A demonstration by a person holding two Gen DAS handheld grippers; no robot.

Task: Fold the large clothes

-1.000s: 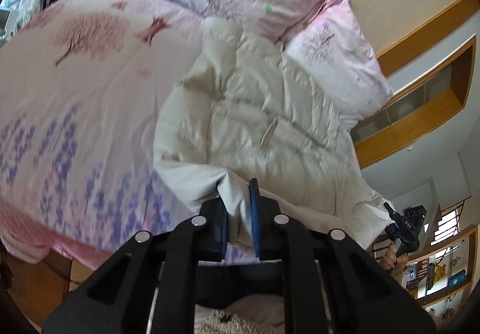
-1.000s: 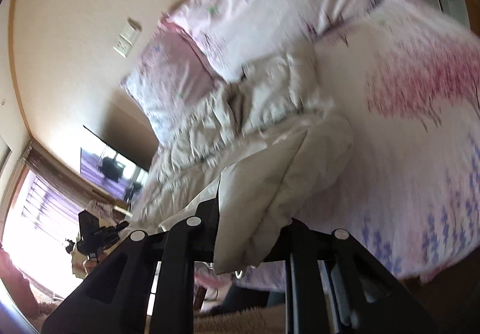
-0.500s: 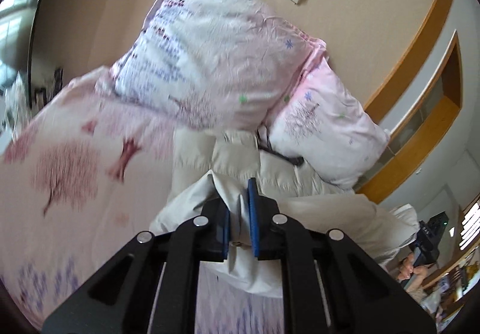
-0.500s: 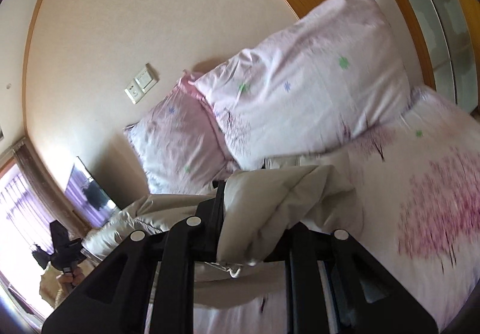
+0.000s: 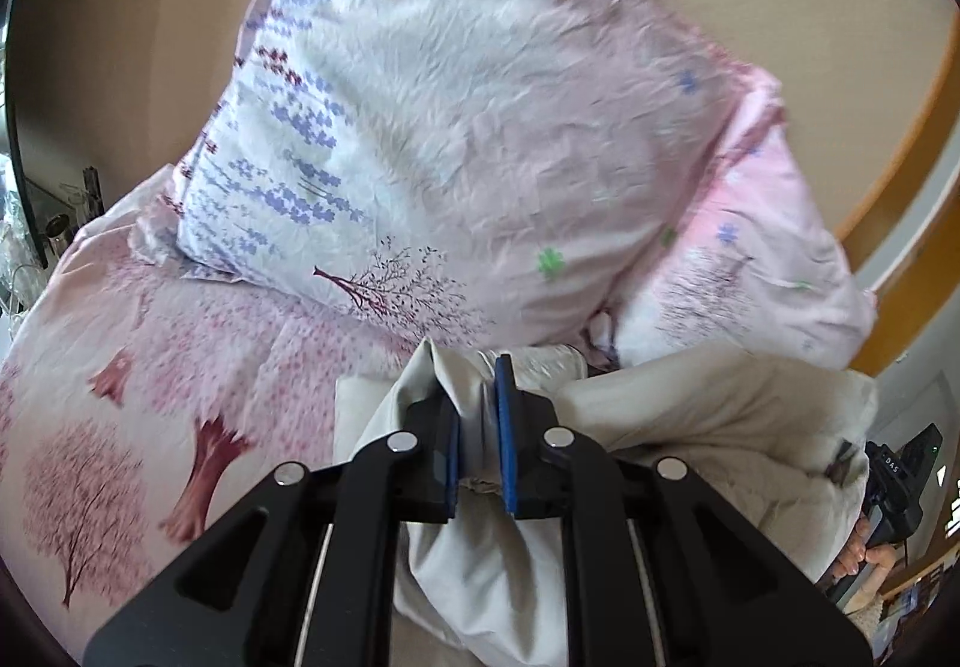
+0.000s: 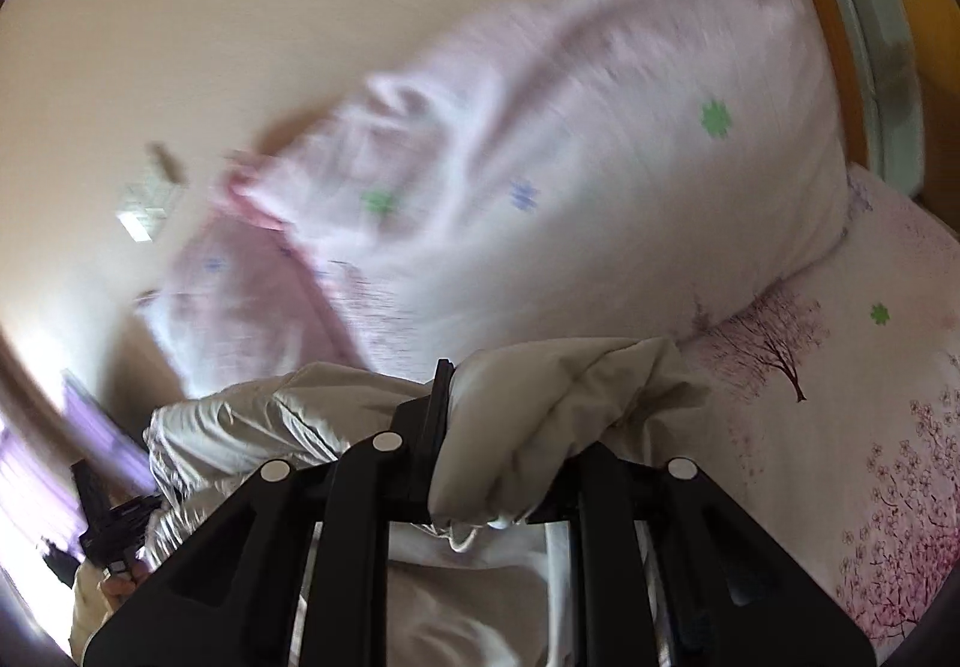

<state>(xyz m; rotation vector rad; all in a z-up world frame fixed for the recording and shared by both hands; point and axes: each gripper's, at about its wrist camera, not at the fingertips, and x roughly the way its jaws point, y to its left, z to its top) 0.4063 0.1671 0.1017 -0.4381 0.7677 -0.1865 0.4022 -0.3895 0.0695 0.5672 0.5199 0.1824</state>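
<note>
Left tool low in the centre of its frame, blue-padded fingers pinching a bunched fold of the cream padded jacket; the fabric puffs out soft and quilted toward the lower right, matte and creased; right tool in the lower middle of its own view clamps a thick rounded wad of that jacket, one black finger showing at the left of the wad, the other buried under cloth; the garment is bundled at the head of the bed, just below two plump, wrinkled pillows in pale pink with lavender sprigs and small green flowers; the bedsheet carries pink blossom trees; the right view is smeared with blur across the upper pillows.
</note>
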